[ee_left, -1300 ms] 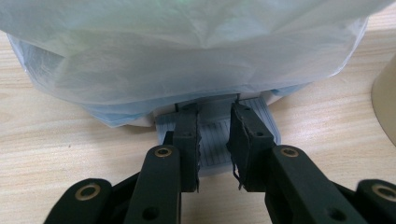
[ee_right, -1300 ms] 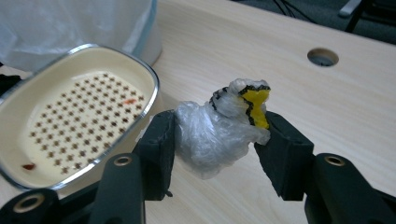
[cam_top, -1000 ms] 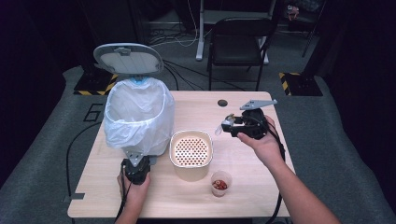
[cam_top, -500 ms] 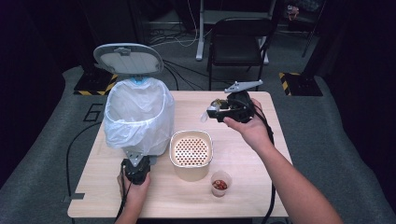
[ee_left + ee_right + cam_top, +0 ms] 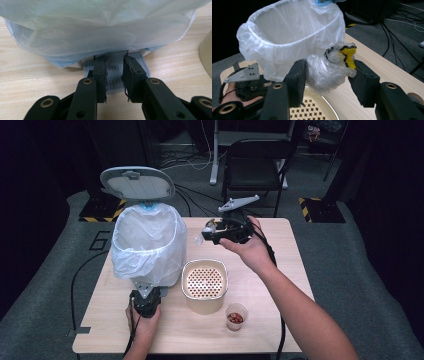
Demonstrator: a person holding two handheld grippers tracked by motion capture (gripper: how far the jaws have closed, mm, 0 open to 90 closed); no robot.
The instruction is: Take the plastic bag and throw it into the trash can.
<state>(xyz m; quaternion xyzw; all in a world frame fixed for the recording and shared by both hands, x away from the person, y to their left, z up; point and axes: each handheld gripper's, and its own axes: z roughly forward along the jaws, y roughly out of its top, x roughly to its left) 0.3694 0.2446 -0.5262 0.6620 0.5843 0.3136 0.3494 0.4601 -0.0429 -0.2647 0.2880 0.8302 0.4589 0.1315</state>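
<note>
A pedal bin [image 5: 149, 247] lined with a white bag stands at the table's left, its grey lid [image 5: 137, 182] tipped up. At its base my left gripper [image 5: 146, 301] points down, jaws nearly together, fingertips resting on the ribbed pale-blue pedal [image 5: 113, 77]; nothing is between them [image 5: 114, 60]. My right gripper [image 5: 216, 233] hovers above the table, right of the bin's rim, shut on a crumpled clear wrapper [image 5: 324, 73] with a yellow and black printed part. In the right gripper view the bag's open mouth [image 5: 294, 32] lies just beyond the wrapper.
A beige tub with a perforated insert [image 5: 204, 281] sits mid-table beside the bin. A small clear cup [image 5: 236, 316] holding something red stands in front of it. A black chair [image 5: 255, 165] and cables are behind the table.
My right gripper, holding the wrapper, has moved left and upward toward the bin's opening. The left gripper has stayed on the pedal and the lid stays up.
</note>
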